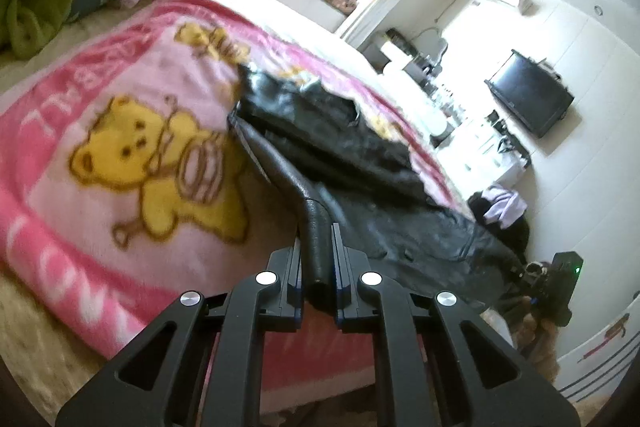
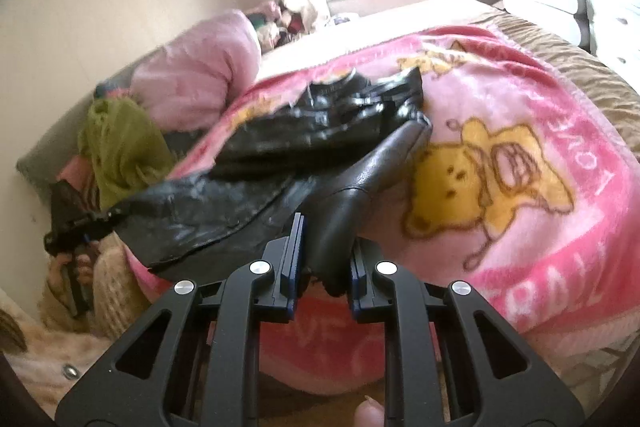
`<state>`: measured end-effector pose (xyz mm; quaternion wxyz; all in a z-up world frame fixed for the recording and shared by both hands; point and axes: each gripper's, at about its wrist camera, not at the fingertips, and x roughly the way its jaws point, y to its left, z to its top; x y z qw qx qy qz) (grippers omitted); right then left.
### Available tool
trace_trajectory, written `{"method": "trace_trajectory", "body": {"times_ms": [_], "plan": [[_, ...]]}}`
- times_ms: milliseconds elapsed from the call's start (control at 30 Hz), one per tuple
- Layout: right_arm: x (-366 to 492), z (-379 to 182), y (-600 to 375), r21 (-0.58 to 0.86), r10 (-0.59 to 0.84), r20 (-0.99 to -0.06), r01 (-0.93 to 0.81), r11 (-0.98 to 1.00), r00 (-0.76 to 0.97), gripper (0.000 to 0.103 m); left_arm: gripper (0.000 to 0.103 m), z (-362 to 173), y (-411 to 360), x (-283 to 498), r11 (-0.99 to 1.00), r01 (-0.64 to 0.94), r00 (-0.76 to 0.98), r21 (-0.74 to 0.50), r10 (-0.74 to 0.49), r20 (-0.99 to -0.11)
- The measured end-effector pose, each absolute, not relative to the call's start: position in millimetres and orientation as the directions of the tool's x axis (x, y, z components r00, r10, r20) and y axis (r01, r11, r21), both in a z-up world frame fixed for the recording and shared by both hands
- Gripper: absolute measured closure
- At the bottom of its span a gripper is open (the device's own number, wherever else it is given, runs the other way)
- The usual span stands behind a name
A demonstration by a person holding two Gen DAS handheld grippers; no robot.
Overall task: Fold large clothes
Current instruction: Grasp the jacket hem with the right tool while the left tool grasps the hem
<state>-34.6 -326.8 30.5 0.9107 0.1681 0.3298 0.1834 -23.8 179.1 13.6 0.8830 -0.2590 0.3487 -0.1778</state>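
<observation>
**Both grippers pinch the black jacket**

The black jacket lies on the pink bear blanket on the bed. L gripper is closed tight on one rolled-up edge of the jacket & lifts it off the blanket. R gripper is closed tight on another bunched bit of the jacket. A pink quilt & green cloth sit by the wall.

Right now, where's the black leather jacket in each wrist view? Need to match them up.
Left wrist: black leather jacket runs from centre toward lower right, a fold pinched in the left gripper.
Right wrist: jacket left of centre, a fold pinched in the right gripper.
Shared landmark: yellow bear on the pink blanket.
</observation>
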Motion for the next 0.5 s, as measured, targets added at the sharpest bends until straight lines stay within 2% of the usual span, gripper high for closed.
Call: {"method": "trace_trajectory", "body": {"times_ms": [233, 500], "plan": [[0, 52, -336, 0.497, 0.448, -0.447, -0.201, 0.844, 0.775, 0.091, 0.093, 42, 179, 15, 0.797, 0.177, 0.727, -0.578, -0.501, -0.469], [46, 70, -337, 0.525, 0.421, -0.395, -0.175, 0.833, 0.816, 0.091, 0.093, 65, 177, 62, 0.815, 0.174, 0.766, -0.553, -0.465, -0.444]]}}
